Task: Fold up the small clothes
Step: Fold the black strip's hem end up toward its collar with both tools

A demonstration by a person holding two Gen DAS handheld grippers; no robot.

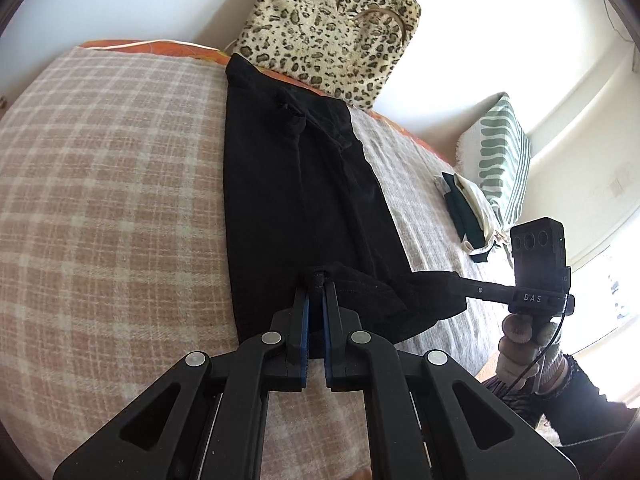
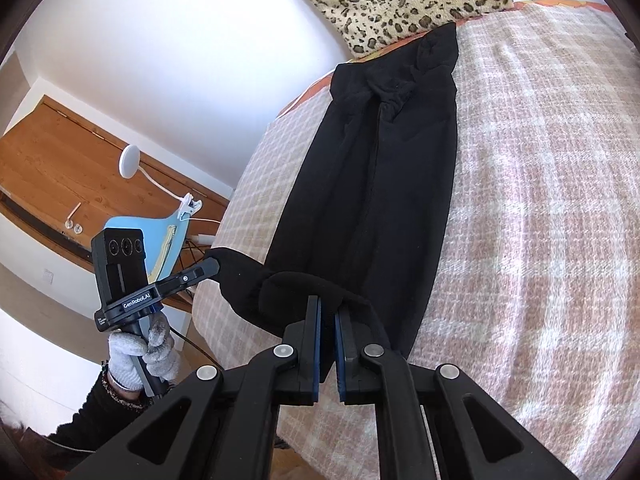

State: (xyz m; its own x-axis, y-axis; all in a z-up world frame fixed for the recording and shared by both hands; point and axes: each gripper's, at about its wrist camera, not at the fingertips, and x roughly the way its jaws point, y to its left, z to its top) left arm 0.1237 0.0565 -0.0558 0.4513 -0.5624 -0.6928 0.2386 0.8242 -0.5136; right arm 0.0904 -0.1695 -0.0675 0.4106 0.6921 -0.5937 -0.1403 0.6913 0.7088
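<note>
long black soft knit garment [image 1: 304, 200] laid lengthwise down the centre of both frames, on the pink-and-cream checked woven blanket [image 1: 100, 200] covering the bed. far end reached the upper centre, just below the leopard-print furry cushion [image 1: 336, 28]; near end raised off the blanket at the lower centre.

left gripper [image 1: 316, 284] clenched on the near hem at lower centre of the left wrist frame, blue pads pressed on a pinch of black cloth. right gripper [image 2: 328, 304] likewise clenched on the hem at lower centre of the right wrist frame. in each frame, the opposite gripper seen at the side, biting a neighbouring corner of the same hem.

two grips spaced across the hem, probably to keep the edge taut and square while carried toward the far end for a half fold. hem held clear of the blanket, likely to avoid dragging the lower layer.

folded green-and-white clothes [image 1: 468, 212] placed at right of the left wrist frame beside the striped green-and-white pillow [image 1: 500, 152], well apart, presumably as the finished stack.
</note>
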